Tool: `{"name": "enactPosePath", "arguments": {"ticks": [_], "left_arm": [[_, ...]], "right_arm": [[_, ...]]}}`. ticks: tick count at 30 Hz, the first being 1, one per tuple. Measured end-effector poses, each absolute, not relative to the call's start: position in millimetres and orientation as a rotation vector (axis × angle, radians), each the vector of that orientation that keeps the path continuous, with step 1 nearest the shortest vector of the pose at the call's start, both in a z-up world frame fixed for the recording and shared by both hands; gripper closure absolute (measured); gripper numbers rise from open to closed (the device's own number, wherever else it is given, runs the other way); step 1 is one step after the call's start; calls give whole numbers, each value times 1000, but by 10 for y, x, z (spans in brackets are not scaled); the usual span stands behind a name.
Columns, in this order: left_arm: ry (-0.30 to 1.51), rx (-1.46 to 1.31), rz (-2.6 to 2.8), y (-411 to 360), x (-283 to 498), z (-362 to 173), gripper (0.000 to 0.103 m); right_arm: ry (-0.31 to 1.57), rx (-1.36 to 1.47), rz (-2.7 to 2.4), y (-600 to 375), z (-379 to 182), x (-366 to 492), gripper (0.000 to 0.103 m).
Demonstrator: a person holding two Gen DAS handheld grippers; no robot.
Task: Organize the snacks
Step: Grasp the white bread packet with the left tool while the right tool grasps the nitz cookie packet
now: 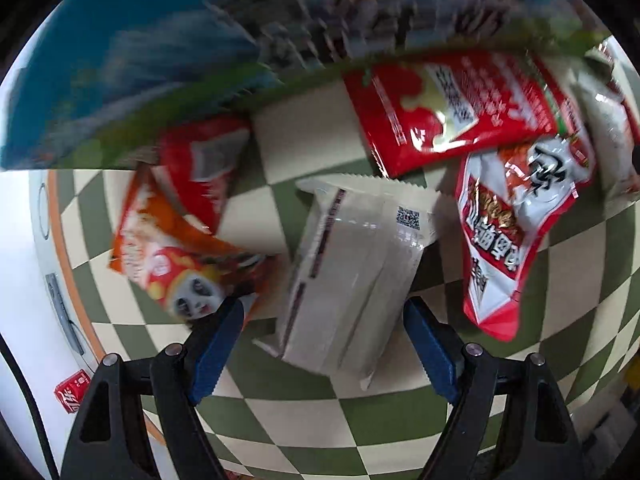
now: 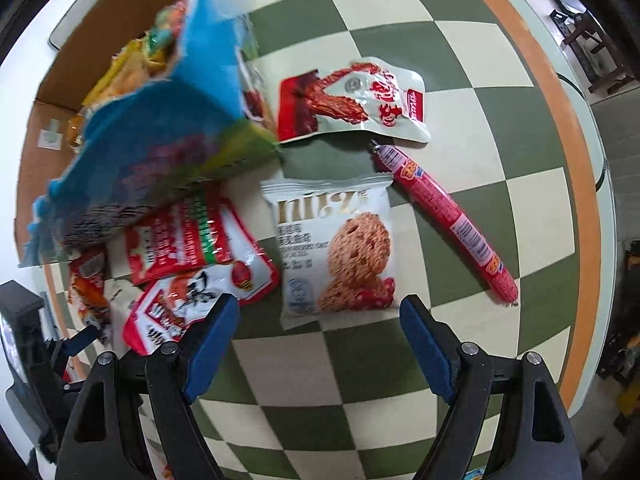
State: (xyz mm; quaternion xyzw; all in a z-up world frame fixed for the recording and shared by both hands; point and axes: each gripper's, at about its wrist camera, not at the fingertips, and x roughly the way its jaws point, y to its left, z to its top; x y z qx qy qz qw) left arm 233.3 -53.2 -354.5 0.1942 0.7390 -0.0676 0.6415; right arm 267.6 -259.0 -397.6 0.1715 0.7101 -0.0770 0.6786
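My left gripper [image 1: 323, 346] points down and is open, its blue pads standing on either side of a white snack packet [image 1: 352, 272] lying face down on the checkered cloth, not pressing it. An orange panda packet [image 1: 176, 260], a red packet [image 1: 452, 108] and a red-and-white packet [image 1: 516, 232] lie around it. My right gripper [image 2: 316, 344] is open above a white cookie packet [image 2: 340, 248], which lies just beyond its pads. A red sausage stick [image 2: 448, 220] and a white chicken-wing packet [image 2: 356, 100] lie further out.
A large blue bag [image 2: 160, 136] [image 1: 132, 68] leans over the cardboard box [image 2: 60, 80] that holds yellow snacks. The green-and-cream checkered cloth [image 2: 460, 60] has an orange border at the table edge. A red can [image 1: 72, 392] stands off the cloth at left.
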Motion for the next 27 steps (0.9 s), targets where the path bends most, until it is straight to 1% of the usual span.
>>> {"name": "enactPosePath", "arguments": {"ticks": [3,4,5,6,7,9,10,13,16,23,27], "left_arm": [[1684,423,-144,-550,2336,-3585,23],[1685,399,-141,-538,2343,-3583,30],[1700,357,-138,-515,2347,-3585,34],[1712,324,-132,-492,2350,-3589,42],[1725,293,-102,-465,2341,-3585,43],[1746,227,-63,-412,2311,-3582,45],[1764,174,-42,-369,2284,-3585,46],[1809,59,-2,-263,2194,-3618,46],[1834,11,9,-200,2076,-3655,46],[1849,71,-41,-256,1861,-3722,46],[1857,121,-95,-410,1827,-3745,45]], "right_arm": [[1616,353,-171,-2574,-4110,2760,18],[1622,337,-169,-2558,-4157,2790,18],[1625,324,-171,-2541,-4179,2841,18],[1631,300,-174,-2523,-4222,2877,18],[1635,284,-175,-2509,-4266,2909,19],[1639,258,-192,-2491,-4326,2950,23],[1641,233,-208,-2486,-4350,2963,29],[1630,200,-199,-2458,-4352,2977,30],[1646,173,-180,-2421,-4358,2878,30],[1762,164,-78,-2258,-4416,2395,31],[1796,141,-50,-2194,-4451,2237,31]]}}
